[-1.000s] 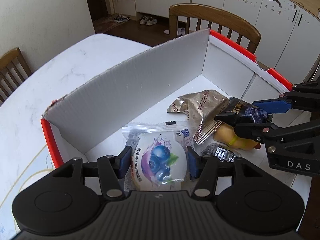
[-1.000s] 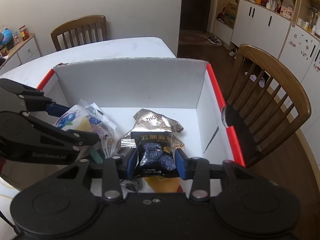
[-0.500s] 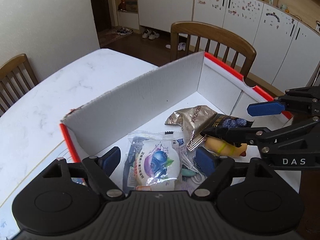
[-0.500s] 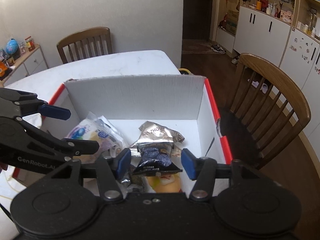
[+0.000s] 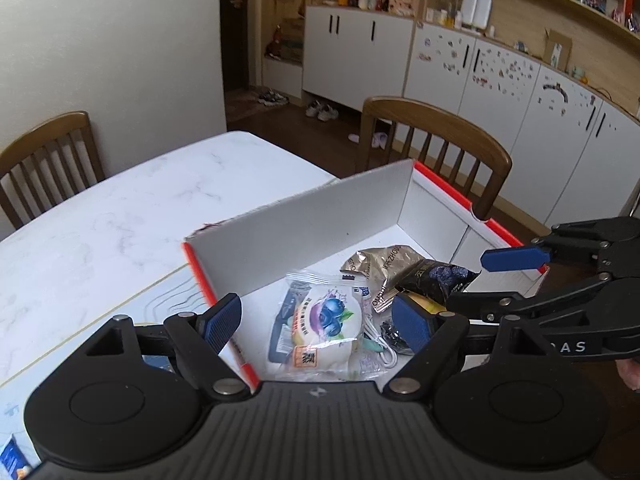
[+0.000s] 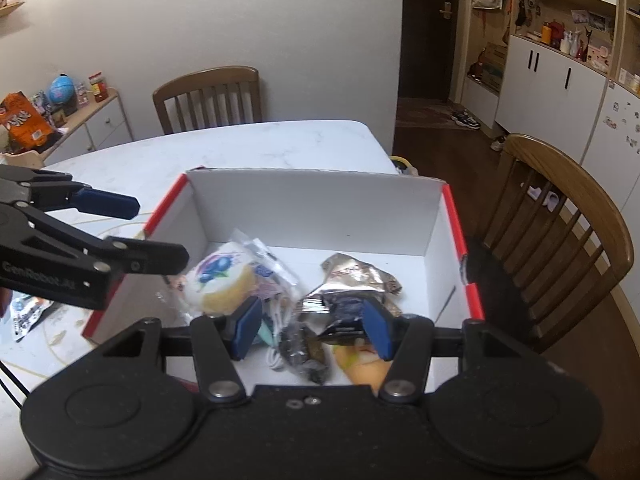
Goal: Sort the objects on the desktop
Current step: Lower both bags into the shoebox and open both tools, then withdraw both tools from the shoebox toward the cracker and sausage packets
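A white cardboard box with red edges (image 5: 320, 216) (image 6: 316, 208) stands on the table. In it lie a clear bag with a blueberry pastry (image 5: 324, 320) (image 6: 222, 280), a gold foil packet (image 5: 380, 260) (image 6: 356, 276), a black snack packet (image 5: 436, 280) (image 6: 340, 312), a yellow item (image 6: 364, 364) and a white cable (image 5: 380, 350). My left gripper (image 5: 318, 320) is open and empty above the pastry bag. My right gripper (image 6: 312, 326) is open and empty above the black packet; it also shows at the right of the left wrist view (image 5: 496, 280).
The box sits on a white marble table (image 5: 100, 220). Wooden chairs stand behind the table (image 5: 44, 156) and beside the box (image 5: 436, 148) (image 6: 560, 220). A snack packet (image 6: 28, 314) lies on the table left of the box. White cabinets line the far wall.
Both grippers opened, releasing the pastry bag and the black packet into the box, then rose up and back away from it.
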Tool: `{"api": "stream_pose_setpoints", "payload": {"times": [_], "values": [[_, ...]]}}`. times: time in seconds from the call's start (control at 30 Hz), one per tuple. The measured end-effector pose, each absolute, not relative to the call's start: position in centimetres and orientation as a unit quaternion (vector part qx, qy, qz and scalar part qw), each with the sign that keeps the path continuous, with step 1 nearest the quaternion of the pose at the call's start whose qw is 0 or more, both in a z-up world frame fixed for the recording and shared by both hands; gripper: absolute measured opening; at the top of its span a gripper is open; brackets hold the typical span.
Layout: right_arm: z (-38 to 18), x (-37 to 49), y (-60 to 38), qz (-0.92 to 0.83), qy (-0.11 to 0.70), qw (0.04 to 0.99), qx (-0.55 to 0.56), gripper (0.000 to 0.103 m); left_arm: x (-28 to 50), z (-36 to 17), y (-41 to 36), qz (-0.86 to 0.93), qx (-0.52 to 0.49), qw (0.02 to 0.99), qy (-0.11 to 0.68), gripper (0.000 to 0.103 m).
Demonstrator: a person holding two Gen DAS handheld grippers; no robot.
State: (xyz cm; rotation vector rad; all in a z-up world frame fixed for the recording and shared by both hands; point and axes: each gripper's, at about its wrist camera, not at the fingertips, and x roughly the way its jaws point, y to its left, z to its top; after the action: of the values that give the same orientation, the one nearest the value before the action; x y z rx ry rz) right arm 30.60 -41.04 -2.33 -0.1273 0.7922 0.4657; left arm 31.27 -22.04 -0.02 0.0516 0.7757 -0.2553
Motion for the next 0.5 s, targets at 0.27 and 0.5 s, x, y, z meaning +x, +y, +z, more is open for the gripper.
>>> {"api": "stream_pose_setpoints", "payload": {"times": [0.27,0.5], "values": [[-1.7,29.2,-40.0,0.254,0.373,0.89,-0.061,0.056,28.5,1.4,-20.8,-0.105,0.014,0.927,0.359,0.082],[-1.4,28.5,-39.0,0.268,0.368,0.888,-0.065,0.056,26.5,2.0,-19.9,-0.086,0.016,0.934,0.346,0.082]]}}
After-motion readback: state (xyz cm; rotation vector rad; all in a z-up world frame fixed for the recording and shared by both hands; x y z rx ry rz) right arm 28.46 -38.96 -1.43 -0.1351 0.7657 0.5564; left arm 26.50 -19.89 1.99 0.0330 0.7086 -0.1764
